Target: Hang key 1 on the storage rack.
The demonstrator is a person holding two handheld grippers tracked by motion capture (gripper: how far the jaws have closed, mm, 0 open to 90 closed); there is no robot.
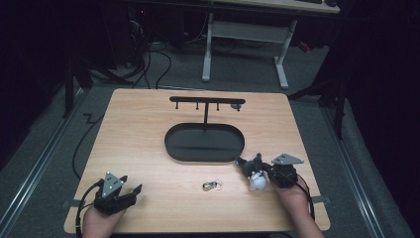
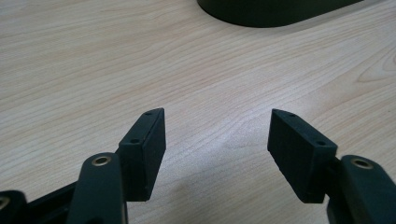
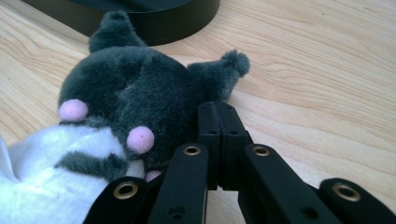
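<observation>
The left gripper (image 1: 119, 191) rested at the near left corner of the table (image 1: 138, 129), its jaws spread wide with nothing between them; in the left gripper view its pads (image 2: 144, 149) hovered over bare light wood grain. The right gripper (image 1: 257, 171) lay at the near right, its jaws pressed together in the right gripper view (image 3: 222, 135), and whether any fabric was pinched between them could not be told. A plush toy (image 3: 135, 98), dark grey with a white part and small pink spots, lay against that gripper's left side, touching it, just beside the rim of the black oval tray (image 1: 173, 148).

The tray sat at the middle of the table, and a thin black stand (image 1: 206, 101) with a crossbar and short pegs rose from its far side. A small metal clip (image 1: 212, 186) lay on the wood between the two grippers, nearer the right one.

Beyond the table the room was dark, with grey carpet (image 1: 247, 74), loose cables (image 1: 153, 59) and the white legs of a desk (image 1: 208, 49).
</observation>
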